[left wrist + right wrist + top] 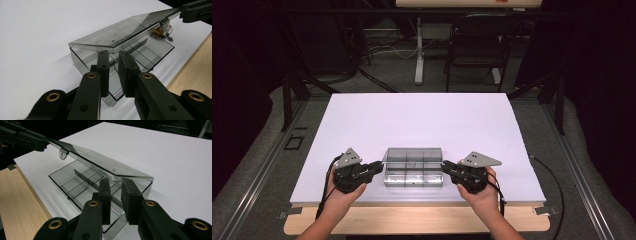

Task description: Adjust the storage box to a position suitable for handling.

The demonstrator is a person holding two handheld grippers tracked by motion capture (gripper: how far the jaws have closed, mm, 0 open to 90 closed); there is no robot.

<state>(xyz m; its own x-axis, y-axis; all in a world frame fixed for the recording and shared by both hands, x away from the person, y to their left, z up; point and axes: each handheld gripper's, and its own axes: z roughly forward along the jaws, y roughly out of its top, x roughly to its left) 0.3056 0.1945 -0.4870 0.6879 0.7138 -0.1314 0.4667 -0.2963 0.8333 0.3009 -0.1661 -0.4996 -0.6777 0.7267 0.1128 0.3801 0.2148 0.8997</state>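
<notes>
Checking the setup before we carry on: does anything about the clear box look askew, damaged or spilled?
Nothing stands out. The clear box sits square on the white table, its lid raised partway, with the left gripper and right gripper at its two ends. No cracks or spills show.

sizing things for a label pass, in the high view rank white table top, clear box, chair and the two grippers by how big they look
1. white table top
2. chair, though it stands farther off
3. clear box
4. left gripper and right gripper: look alike, no ranking
</notes>
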